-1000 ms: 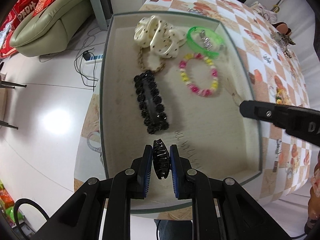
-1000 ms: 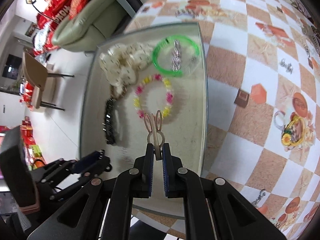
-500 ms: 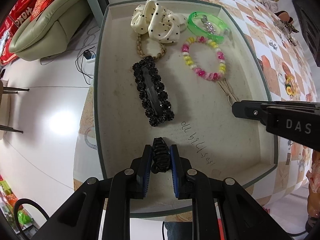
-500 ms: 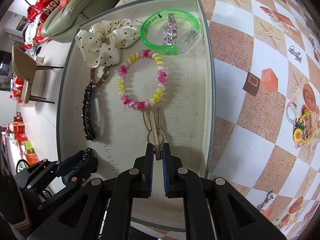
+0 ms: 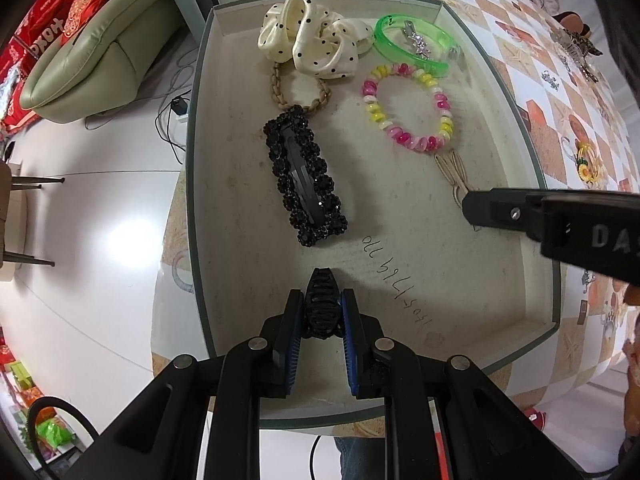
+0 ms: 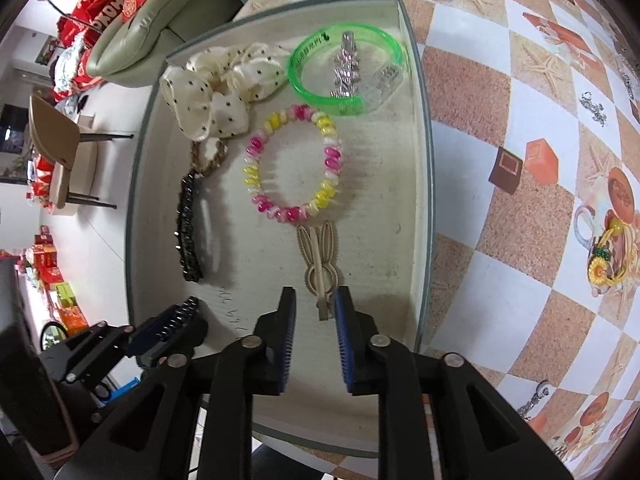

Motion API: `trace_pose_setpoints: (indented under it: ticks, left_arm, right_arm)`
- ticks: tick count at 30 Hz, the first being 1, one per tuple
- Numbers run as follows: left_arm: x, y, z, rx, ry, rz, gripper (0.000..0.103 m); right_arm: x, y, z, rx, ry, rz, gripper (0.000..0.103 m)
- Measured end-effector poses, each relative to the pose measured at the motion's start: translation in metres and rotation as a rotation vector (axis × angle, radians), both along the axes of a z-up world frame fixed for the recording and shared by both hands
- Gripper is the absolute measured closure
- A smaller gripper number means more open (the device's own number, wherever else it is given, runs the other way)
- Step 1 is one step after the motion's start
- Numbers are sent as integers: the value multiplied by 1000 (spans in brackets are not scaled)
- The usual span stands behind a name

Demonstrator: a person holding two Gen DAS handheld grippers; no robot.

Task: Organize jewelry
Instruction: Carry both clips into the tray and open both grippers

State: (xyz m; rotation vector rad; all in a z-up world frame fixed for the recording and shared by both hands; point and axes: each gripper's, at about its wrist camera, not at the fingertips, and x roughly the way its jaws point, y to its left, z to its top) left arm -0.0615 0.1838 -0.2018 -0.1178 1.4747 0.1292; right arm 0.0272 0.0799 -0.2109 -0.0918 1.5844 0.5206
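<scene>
A shallow cream tray (image 5: 532, 168) (image 6: 424, 184) holds the jewelry. My left gripper (image 5: 322, 312) is shut on a small black claw clip (image 5: 322, 304) just above the tray's near end; it shows at the lower left of the right wrist view (image 6: 176, 316). My right gripper (image 6: 315, 310) is open, its jaws either side of a beige rabbit-shaped clip (image 6: 320, 260) that lies on the tray floor. In the tray also lie a black beaded barrette (image 5: 304, 184), a pink and yellow bracelet (image 6: 294, 164), a green bangle (image 6: 348, 68) and a dotted cream scrunchie (image 5: 316, 46).
The tray sits on a table with a chequered orange cloth (image 6: 520, 160). Small charms (image 6: 594, 106) and a yellow flower piece (image 6: 604, 264) lie on the cloth to the right. A green sofa (image 5: 92, 52) and white floor lie beyond the table's left edge.
My right gripper has opened and the rabbit clip now rests on the tray floor. My left gripper has come lower toward the tray, still holding the black claw clip.
</scene>
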Motion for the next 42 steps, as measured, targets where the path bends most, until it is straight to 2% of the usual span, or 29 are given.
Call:
trace_pose_setpoints:
  ticks: [14, 15, 16, 17, 19, 27, 33, 36, 42]
  left_arm:
    - [9, -7, 21, 6, -2, -13, 78]
    - [10, -8, 23, 5, 0, -14, 68]
    - [11, -9, 25, 5, 0, -13, 28]
    - [12, -8, 28, 15, -11, -10, 0]
    - [11, -13, 36, 46, -52, -19, 0]
    - [20, -27, 50, 38, -60, -64, 0]
    - [23, -33, 58, 42, -61, -109, 0]
    - [26, -41, 65, 63, -79, -139, 0]
    - [33, -58, 74, 64, -100, -192, 0]
  right_arm:
    - [4, -23, 62, 103, -82, -74, 67]
    - [3, -25, 66, 107, -86, -84, 66]
    - [3, -29, 70, 110, -90, -94, 65]
    - [2, -33, 73, 112, -92, -102, 64]
    - [2, -42, 80, 114, -98, -117, 64]
    - [-6, -86, 87, 81, -103, -195, 63]
    - [-12, -128, 91, 55, -103, -277, 38]
    - [-16, -148, 94, 42, -106, -322, 22]
    - [-28, -194, 90, 15, -95, -447, 20]
